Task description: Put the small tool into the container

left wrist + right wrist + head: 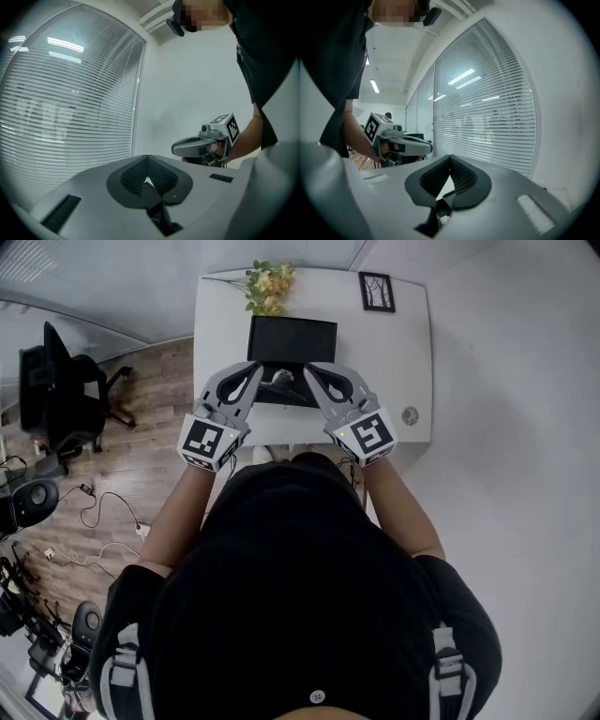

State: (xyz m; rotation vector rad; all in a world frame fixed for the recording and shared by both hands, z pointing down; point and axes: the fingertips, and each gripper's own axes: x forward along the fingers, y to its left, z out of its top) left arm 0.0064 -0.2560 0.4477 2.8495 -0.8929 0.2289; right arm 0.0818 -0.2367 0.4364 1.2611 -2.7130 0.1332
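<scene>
A black rectangular container (pixel 292 338) sits on the white table (pixel 412 352). A small greyish tool (pixel 279 378) lies at its near edge, too small to make out in detail. Between my two grippers it sits untouched. My left gripper (pixel 254 367) hovers over the container's near left part, jaws together and empty. My right gripper (pixel 310 369) mirrors it on the near right, also shut with nothing held. In the left gripper view the left gripper (pixel 147 157) points up at window blinds; in the right gripper view the right gripper (pixel 450 157) does the same.
A yellow-green plant (pixel 267 287) and a framed picture (pixel 376 292) stand at the table's far edge. A small round object (pixel 410 415) lies near the right front corner. A black office chair (pixel 56 381) and cables (pixel 103 512) occupy the floor at left.
</scene>
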